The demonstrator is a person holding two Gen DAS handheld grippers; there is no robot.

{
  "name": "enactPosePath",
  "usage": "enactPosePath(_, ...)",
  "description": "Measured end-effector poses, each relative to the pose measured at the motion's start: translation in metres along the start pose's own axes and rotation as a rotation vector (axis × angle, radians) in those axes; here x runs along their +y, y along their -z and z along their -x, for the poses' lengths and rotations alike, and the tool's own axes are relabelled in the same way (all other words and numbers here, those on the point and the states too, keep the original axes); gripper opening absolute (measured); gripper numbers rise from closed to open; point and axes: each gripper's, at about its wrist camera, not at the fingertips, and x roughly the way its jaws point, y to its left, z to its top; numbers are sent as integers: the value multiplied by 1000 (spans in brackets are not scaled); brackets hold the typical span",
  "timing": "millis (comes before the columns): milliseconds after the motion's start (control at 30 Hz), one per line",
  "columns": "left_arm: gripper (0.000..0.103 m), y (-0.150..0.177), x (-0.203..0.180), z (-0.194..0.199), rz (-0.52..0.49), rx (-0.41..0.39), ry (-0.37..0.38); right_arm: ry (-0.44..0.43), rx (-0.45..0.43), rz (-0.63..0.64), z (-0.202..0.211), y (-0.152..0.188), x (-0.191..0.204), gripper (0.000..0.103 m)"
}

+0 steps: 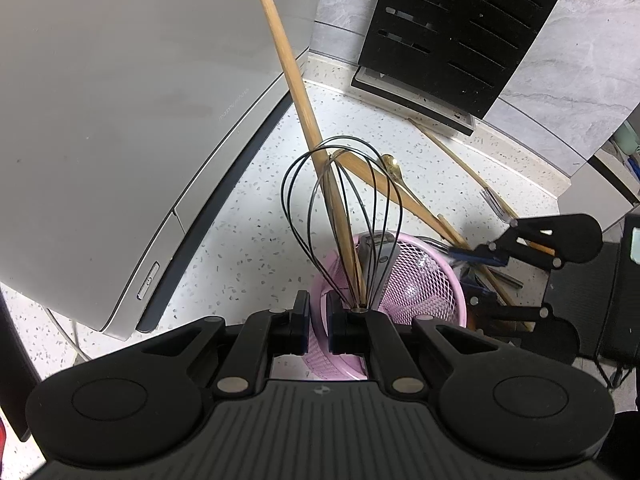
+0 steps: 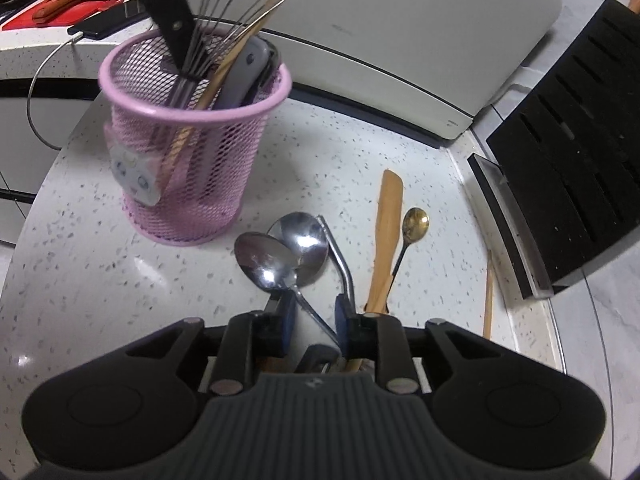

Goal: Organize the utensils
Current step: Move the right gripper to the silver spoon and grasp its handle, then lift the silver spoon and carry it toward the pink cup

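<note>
A home kitchen: a white speckled stone countertop [image 2: 360, 152] ahead of the gripper carries a black slotted knife block [image 2: 572, 168], a grey countertop appliance [image 1: 120, 120], and steel spoons [image 2: 280, 252].

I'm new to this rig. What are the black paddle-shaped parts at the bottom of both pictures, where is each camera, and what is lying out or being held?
There is no robot. A person carries hand-held tongs in each hand, and each has a fisheye camera looking along its fingers.

In the left view, the left tongs are clamped on the rim of the pink mesh basket, which holds a whisk and a wooden stick.

In the right view, the right tongs stand open around a steel spoon handle, gripping nothing.

A second steel spoon, a gold spoon and a wooden spatula lie on the speckled counter, near a black knife block.
</note>
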Motion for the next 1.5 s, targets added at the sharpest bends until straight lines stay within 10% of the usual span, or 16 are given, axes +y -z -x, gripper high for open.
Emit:
enactPosePath(733, 8, 0, 0, -1, 2, 5, 0, -72, -110, 43, -16, -16, -1, 34)
enactPosePath(1100, 9, 0, 0, -1, 3, 6, 1, -76, -127, 78, -18, -23, 6, 1)
enactPosePath(1500, 9, -1, 0, -3, 4, 8, -1, -83, -263, -362, 1, -11, -55, 0)
